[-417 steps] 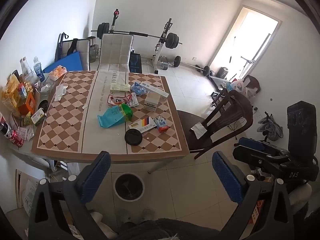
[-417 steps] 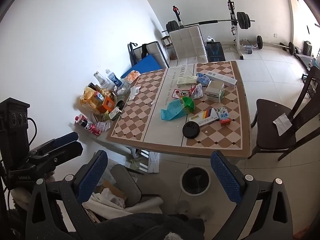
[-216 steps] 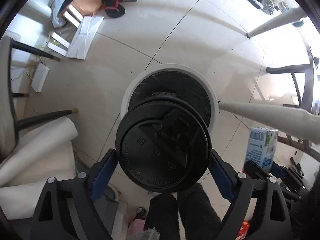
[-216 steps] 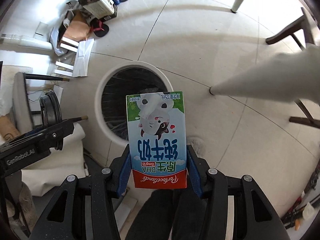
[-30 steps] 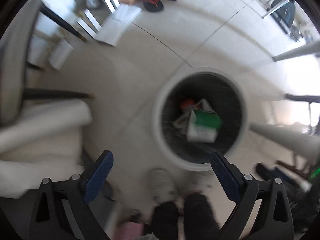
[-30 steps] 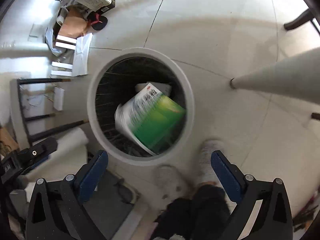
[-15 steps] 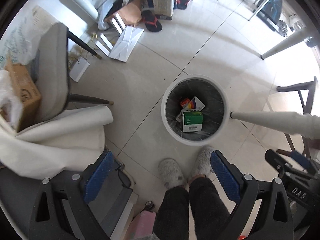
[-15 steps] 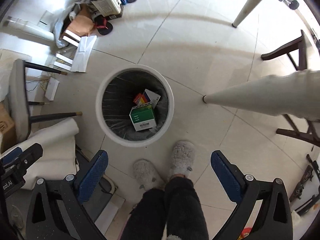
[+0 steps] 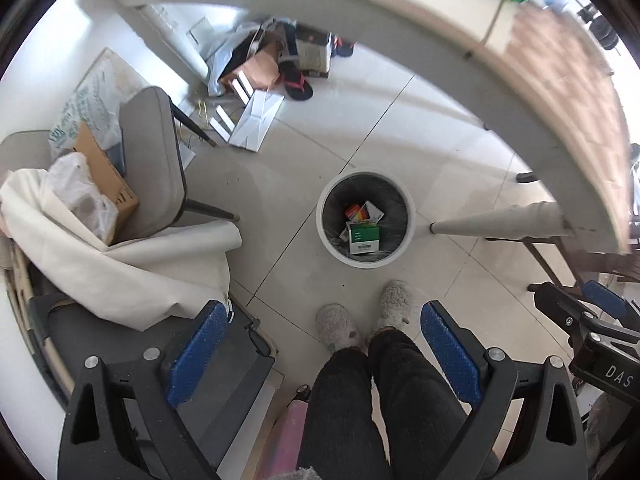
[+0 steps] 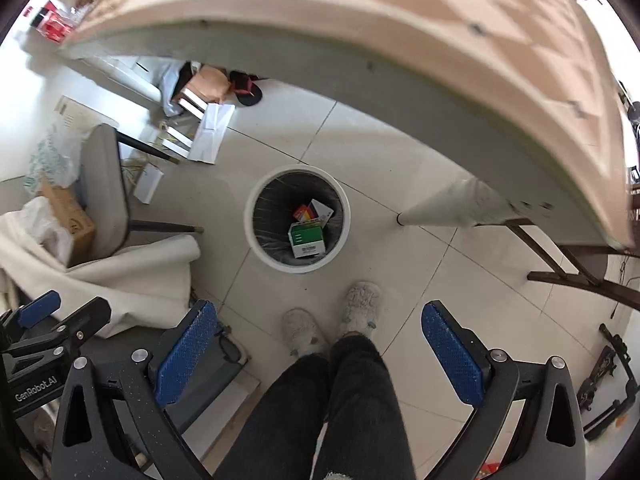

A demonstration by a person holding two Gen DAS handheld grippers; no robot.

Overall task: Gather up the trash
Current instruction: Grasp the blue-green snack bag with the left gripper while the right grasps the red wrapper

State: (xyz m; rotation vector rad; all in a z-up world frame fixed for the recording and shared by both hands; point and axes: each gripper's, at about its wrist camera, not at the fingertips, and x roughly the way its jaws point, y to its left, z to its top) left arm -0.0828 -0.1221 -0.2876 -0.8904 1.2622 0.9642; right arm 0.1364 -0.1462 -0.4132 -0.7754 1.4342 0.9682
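A grey chair (image 9: 154, 160) holds a cardboard box (image 9: 106, 176) — fuzzy slippers (image 9: 336, 326) on floor tiles.

Both wrist views downward over bin (image 9: 326, 240)

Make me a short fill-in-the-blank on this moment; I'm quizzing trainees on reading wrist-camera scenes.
1. The green and white box lies inside the round white ____.
2. Both the left claw and the right claw are ____, holding nothing.
3. The bin stands on the tiled ____, in front of the person's slippers.
4. Beside the green box lies a carton with ____ stripes.

Missing words: bin; open; floor; rainbow
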